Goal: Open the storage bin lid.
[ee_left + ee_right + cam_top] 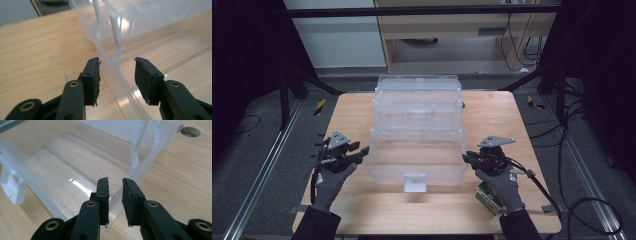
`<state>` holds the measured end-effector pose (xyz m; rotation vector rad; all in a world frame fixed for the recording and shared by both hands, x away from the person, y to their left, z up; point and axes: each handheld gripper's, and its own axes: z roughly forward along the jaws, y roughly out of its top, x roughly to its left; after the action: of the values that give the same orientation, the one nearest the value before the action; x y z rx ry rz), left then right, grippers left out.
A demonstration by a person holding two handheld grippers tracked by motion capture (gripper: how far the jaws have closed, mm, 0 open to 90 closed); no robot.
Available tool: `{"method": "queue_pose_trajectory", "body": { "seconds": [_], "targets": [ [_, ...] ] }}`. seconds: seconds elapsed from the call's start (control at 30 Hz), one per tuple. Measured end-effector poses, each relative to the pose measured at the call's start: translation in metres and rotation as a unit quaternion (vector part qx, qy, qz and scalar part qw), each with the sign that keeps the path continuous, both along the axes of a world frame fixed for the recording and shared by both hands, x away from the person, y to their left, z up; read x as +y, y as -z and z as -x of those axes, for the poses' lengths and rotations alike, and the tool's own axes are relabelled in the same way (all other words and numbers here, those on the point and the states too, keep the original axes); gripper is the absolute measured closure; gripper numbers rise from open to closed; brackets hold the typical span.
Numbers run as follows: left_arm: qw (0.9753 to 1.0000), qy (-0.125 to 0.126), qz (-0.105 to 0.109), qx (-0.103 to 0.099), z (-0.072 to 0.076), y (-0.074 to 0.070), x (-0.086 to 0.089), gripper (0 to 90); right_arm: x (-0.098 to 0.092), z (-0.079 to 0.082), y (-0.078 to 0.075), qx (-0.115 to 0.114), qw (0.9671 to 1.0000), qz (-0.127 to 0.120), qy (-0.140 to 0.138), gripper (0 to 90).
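Left gripper (117, 72) and right gripper (115, 192) straddle the clear box's (417, 150) side rims, unclosed.

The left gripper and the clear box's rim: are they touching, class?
Cannot tell. In the left gripper view the left gripper straddles the clear box's rim; its left finger looks against it, but no plain contact shows.

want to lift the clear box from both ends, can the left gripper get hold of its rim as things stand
Probably yes. The left gripper is open with the clear box's rim already running between its jaws, one inside the wall and one outside. Nothing blocks it; it only needs to close.
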<state>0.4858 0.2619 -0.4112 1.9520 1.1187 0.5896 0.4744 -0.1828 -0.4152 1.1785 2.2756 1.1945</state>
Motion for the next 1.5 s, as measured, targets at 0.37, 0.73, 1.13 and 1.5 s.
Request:
{"method": "queue_pose_trajectory", "body": {
  "seconds": [0.37,0.73,1.13,1.5],
  "targets": [
    [0.9993,0.013,-0.020,0.028,-0.001,0.014,-0.011,63.8,-0.001,0.000,0.000,0.010,0.9999,-0.008,0.008,76.2],
    [0.9991,0.005,-0.029,0.032,0.005,0.018,-0.015,65.7,0.000,0.003,-0.001,0.011,0.9998,-0.004,0.017,78.0],
    [0.9993,0.009,-0.027,0.026,0.009,0.019,-0.016,65.0,0.000,0.011,-0.003,0.007,0.9997,0.003,0.022,79.3],
    [0.9998,0.019,0.008,-0.006,0.014,0.007,0.000,54.4,-0.011,0.014,-0.014,-0.019,0.9995,-0.014,0.020,66.4]
  ]
}}
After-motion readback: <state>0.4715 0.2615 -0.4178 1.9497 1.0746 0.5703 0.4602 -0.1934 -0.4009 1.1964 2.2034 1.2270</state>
